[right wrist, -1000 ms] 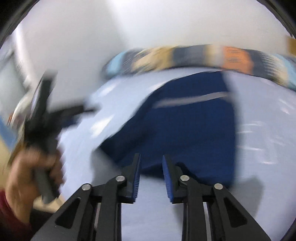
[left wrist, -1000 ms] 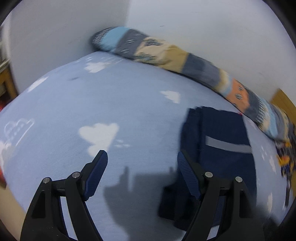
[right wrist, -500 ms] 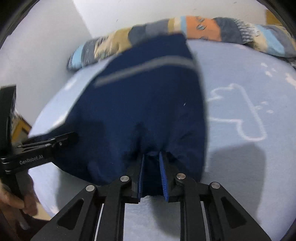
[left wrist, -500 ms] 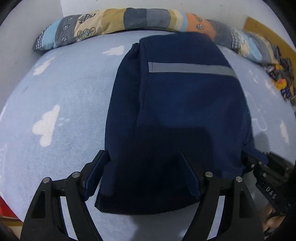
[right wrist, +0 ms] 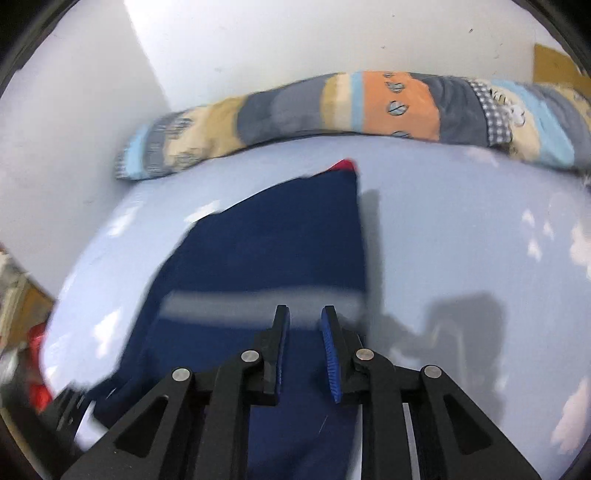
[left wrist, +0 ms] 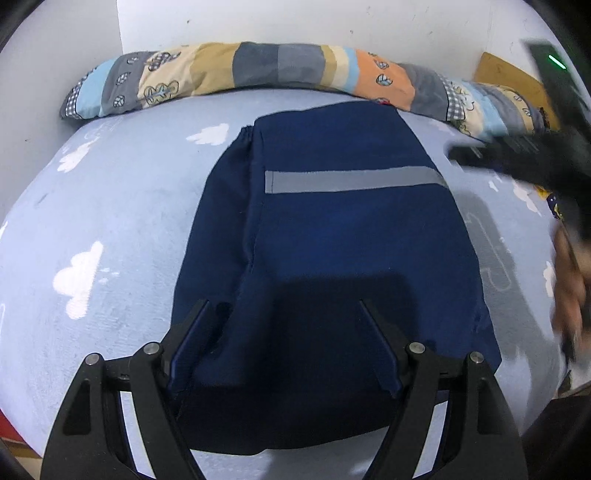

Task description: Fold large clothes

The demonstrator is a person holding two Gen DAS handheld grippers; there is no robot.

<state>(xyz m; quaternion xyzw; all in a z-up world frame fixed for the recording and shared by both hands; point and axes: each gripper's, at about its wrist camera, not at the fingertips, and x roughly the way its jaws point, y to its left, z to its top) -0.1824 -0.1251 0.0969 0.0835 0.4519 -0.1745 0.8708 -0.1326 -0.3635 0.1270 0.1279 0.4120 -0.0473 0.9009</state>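
Item: one dark navy folded garment with a grey reflective band [left wrist: 325,236], woven workwear-type cloth, which lay flat on the pale blue cloud-print bed sheet [left wrist: 110,206], directly ahead of and beneath my left gripper [left wrist: 284,325]. That gripper stood wide, its jaws straddling the near end of the fold; the cloth seemed to drape over the right finger, but I could not tell whether either pad pressed on it. My right gripper [right wrist: 304,332] hovered above the same garment, just short of the grey band, jaws narrow with only a slim gap and nothing between them. I judged the piece soft and limp, moderately heavy for cloth because of its stacked layers, not fragile, and liable to sag or slide open if lifted by one point. The best hold, in my view, was at the two near corners of the fold, pinching all layers together, or along the doubled left edge ahead of the left finger. Beyond the garment, against the white wall [left wrist: 406,26], sat a long patchwork bolster cushion in grey, tan, orange and light blue [left wrist: 258,66]. Writing: none readable on the garment or the cushion; a small red corner [right wrist: 341,164] showed at the garment's far tip in the right view, its nature unclear.
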